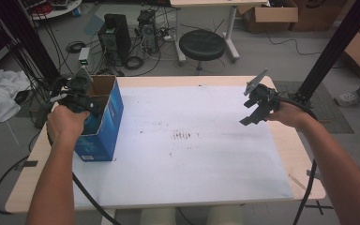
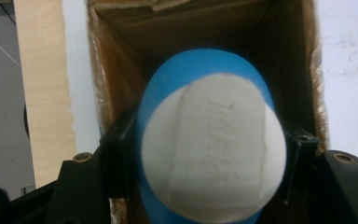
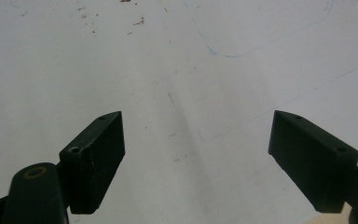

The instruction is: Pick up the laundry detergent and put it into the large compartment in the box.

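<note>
surface: light wooden table (image 1: 290, 154) | cover: stained white sheet (image 1: 192, 154) across most of it | on it: open blue box (image 1: 104, 123), left of frame

blue-and-white object (image 2: 209, 149) hiding box (image 2: 121, 70) floor, its lower end cut off

Lab: computer towers (image 1: 115, 37), floor cables (image 1: 75, 47), cardboard boxes (image 1: 269, 16).

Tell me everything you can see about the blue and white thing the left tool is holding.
The blue and white object is rounded and egg-like: a smooth blue body, plastic by its look, with a matte white end face crossed by a raised band. The left tool clamps it from both sides and holds it in the open top of the blue cardboard box.
</note>
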Action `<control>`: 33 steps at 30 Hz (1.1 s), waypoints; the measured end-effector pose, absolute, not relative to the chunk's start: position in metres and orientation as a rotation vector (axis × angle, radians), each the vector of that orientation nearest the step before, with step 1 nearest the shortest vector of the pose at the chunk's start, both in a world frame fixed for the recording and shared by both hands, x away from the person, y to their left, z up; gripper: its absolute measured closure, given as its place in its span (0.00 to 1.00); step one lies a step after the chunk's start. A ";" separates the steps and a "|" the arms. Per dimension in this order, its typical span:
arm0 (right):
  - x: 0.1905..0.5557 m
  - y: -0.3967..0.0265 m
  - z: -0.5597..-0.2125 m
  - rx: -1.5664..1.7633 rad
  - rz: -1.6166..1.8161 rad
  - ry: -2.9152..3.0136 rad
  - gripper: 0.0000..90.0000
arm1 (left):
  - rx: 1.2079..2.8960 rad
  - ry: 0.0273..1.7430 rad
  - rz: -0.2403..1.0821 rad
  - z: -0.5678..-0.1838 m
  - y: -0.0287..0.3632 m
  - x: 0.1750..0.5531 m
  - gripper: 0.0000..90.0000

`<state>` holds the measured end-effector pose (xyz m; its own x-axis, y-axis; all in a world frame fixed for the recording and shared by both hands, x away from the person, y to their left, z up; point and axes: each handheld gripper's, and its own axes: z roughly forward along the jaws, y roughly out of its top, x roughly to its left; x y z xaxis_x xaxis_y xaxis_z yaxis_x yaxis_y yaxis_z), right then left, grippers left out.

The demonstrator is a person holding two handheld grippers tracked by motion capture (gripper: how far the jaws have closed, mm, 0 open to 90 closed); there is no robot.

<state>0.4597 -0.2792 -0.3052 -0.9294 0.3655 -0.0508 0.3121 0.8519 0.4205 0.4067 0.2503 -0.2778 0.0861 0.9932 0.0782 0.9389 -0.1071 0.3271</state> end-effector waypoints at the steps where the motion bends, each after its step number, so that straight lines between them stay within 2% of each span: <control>1: 0.460 -0.279 -0.305 0.531 0.623 2.899 0.20 | 2.170 1.962 0.412 -0.279 0.250 0.407 0.42; 24: 0.460 -0.276 -0.309 0.529 0.611 2.909 0.20 | 2.160 1.956 0.381 -0.287 0.252 0.407 0.41; 28: 0.460 -0.276 -0.308 0.528 0.608 2.907 0.20 | 2.120 1.946 0.377 -0.284 0.255 0.406 0.35; 33: 0.459 -0.274 -0.307 0.522 0.611 2.909 0.20 | 2.103 1.932 0.375 -0.279 0.256 0.403 0.35</control>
